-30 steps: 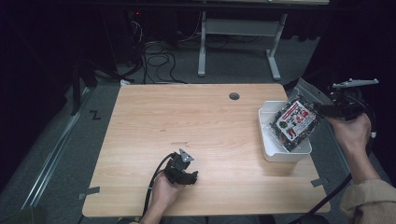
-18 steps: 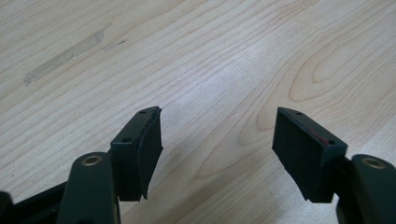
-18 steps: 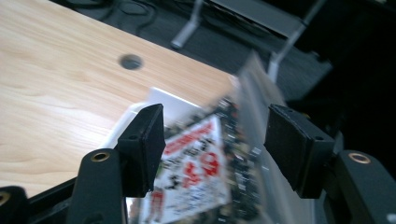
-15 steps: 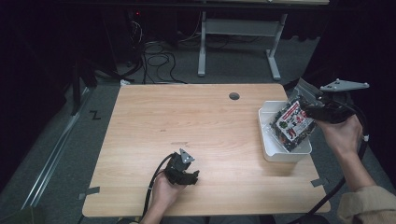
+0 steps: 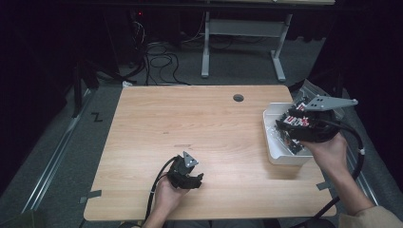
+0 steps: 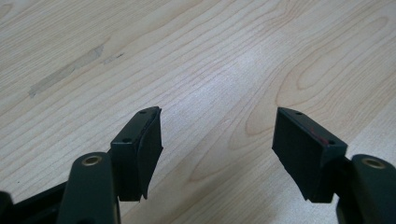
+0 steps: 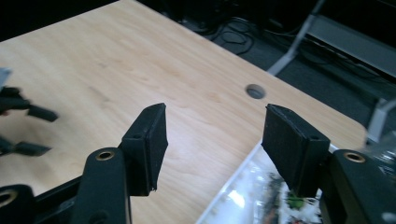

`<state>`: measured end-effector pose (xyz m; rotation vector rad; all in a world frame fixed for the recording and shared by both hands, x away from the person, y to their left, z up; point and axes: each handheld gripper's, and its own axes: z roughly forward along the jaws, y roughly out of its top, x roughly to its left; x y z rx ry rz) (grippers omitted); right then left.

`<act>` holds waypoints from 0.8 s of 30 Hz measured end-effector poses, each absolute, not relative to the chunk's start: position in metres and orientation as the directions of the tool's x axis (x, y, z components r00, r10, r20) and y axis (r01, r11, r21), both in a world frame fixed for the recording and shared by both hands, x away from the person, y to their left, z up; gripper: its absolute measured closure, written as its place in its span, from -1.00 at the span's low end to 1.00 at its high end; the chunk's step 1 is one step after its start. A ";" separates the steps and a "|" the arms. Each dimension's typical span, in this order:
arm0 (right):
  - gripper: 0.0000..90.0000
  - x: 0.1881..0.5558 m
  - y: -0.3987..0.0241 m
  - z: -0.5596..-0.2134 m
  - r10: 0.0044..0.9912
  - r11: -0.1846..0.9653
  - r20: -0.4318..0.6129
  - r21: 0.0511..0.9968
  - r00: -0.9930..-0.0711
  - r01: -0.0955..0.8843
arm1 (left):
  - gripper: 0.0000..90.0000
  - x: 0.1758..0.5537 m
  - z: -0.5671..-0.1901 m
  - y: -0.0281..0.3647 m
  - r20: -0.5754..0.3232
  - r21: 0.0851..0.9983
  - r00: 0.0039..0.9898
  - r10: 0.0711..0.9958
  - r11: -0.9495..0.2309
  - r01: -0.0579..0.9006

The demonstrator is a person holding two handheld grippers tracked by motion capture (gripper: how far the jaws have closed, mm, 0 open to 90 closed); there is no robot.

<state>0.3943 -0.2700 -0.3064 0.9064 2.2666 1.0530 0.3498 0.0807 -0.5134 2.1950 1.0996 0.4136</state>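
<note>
Oddly, no legible writing: left gripper (image 6: 217, 140) and right gripper (image 7: 212, 140) gape empty (packet (image 5: 297, 124) print blurred).

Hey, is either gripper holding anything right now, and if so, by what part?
Nothing is held. The left gripper is open over bare table; the right gripper is open at the white bin.

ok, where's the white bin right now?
High view: the white bin sits at the table's right edge, under the right gripper, right of the cable hole.
</note>
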 end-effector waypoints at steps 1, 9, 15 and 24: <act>-0.08 0.394 -0.270 -0.306 0.732 0.485 -0.141 0.795 -0.666 0.364 | -0.26 0.350 -0.513 0.081 -0.005 0.668 0.600 0.800 -0.444 0.597; -0.04 0.369 -0.241 -0.313 0.655 0.469 -0.067 0.817 -0.753 0.336 | -0.26 0.349 -0.512 0.082 -0.006 0.671 0.600 0.800 -0.442 0.595; -0.02 0.345 -0.219 -0.325 0.578 0.477 -0.042 0.828 -0.815 0.296 | -0.26 0.348 -0.511 0.082 -0.003 0.675 0.600 0.800 -0.441 0.591; 0.00 0.320 -0.185 -0.365 0.518 0.526 -0.041 0.803 -0.854 0.281 | -0.25 0.347 -0.510 0.082 -0.006 0.681 0.601 0.799 -0.437 0.588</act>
